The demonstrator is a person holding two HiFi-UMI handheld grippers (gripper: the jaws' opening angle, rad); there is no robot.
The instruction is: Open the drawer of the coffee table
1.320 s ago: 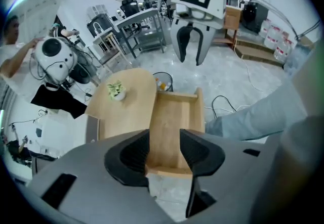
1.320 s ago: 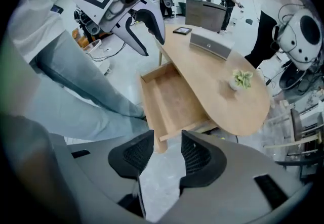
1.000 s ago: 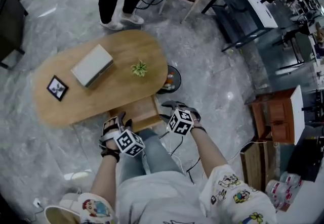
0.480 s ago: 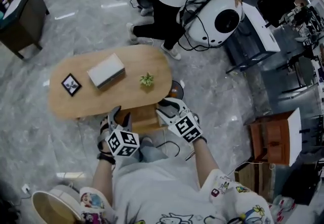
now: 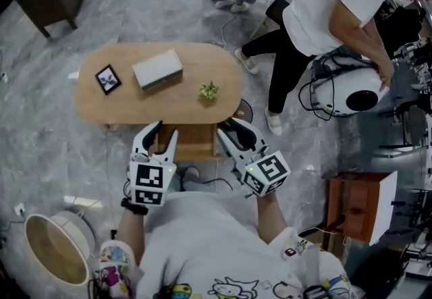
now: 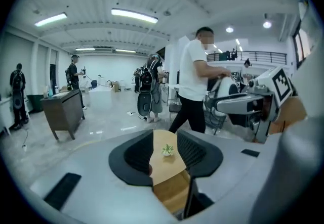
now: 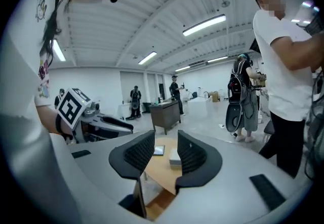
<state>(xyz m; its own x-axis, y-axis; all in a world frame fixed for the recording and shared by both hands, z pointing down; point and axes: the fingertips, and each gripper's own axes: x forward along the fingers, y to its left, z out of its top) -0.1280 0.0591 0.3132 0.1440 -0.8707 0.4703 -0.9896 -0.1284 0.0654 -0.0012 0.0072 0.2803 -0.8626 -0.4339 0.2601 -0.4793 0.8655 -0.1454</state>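
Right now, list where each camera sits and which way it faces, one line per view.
Head view: on the person's head, looking steeply down at the coffee table and its open drawer; torso, left tongs and right tongs show.
Left gripper view: rides the left tongs, looking along their closing, empty jaws at the plant; right tongs at right.
Right gripper view: rides the right tongs, looking along their closing, empty jaws at the box; left tongs at left.
Shared: all three see the coffee table.

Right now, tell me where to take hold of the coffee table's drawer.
Probably the front panel's top rim of the drawer, taken from above on your near side. It juts out from under the coffee table, open-topped, leaving that rim exposed. No handle shows.
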